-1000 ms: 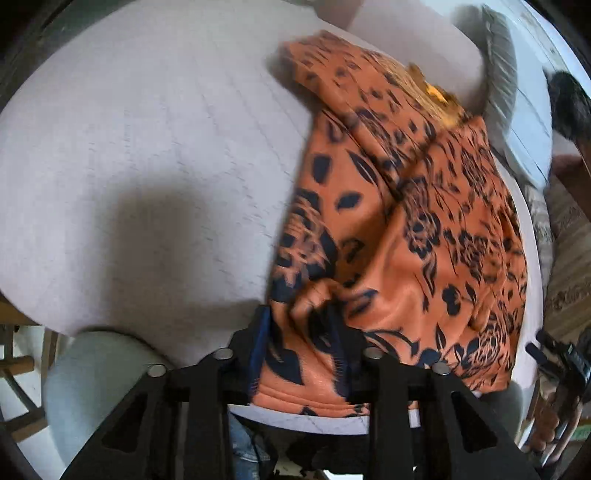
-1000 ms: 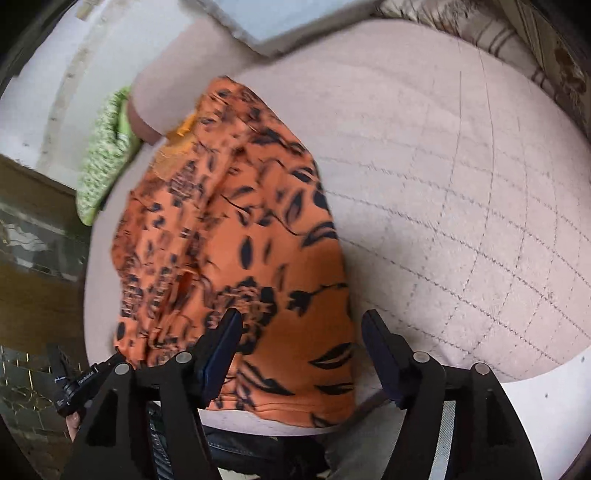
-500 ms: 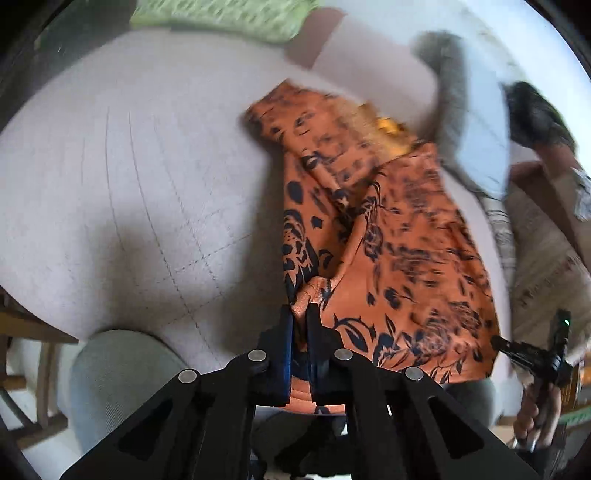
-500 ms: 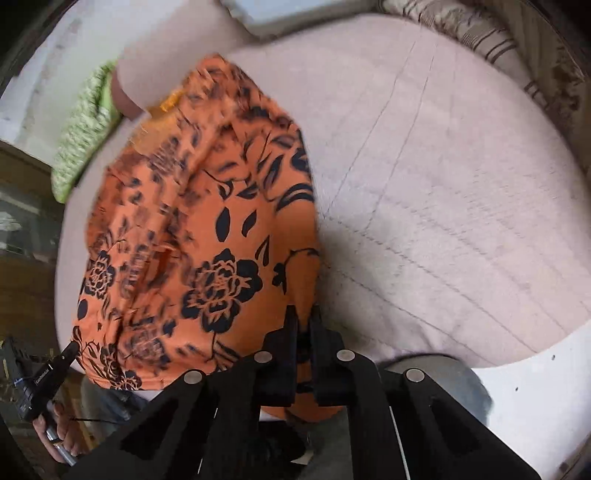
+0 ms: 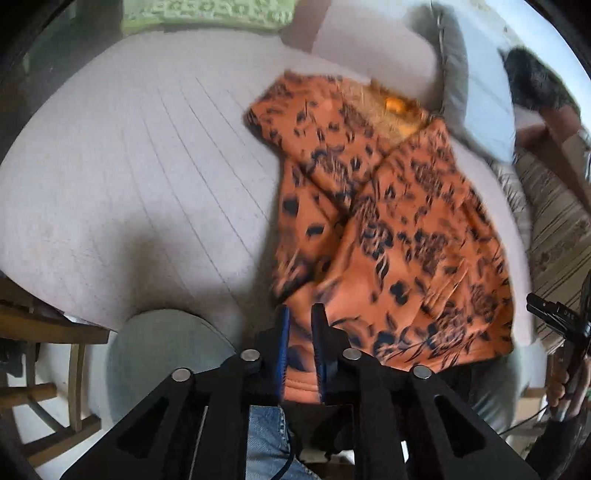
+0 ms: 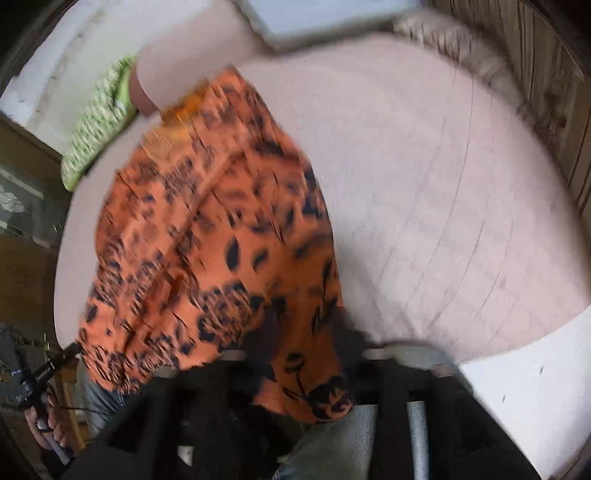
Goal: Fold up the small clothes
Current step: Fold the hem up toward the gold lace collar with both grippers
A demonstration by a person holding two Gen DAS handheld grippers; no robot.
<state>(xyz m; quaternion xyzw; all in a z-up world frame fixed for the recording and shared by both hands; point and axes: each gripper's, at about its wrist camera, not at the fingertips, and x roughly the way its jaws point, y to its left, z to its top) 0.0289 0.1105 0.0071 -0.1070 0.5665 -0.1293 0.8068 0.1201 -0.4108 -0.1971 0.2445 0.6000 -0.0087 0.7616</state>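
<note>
An orange garment with a black flower print point(image 5: 391, 236) lies on the pale quilted bed point(image 5: 129, 184), its near hem hanging over the edge. My left gripper point(image 5: 300, 314) stands over the hem's left corner. Its jaws are opening a little, with the hem between the fingers point(image 5: 282, 332). In the blurred right wrist view the garment point(image 6: 207, 236) fills the left half. My right gripper point(image 6: 306, 332) is over its near right corner, jaws opening wide, cloth hanging loose between them.
A green patterned cushion point(image 5: 207, 14) and a grey pillow point(image 5: 454, 74) lie at the bed's far side. A round grey stool point(image 5: 162, 343) and a wooden chair point(image 5: 44, 350) stand near left. The person's jeans point(image 5: 266, 443) show below.
One second ago both grippers stood open around the hem. Half a second ago both were shut on it. Now both sets of jaws have parted again, and both grippers have risen.
</note>
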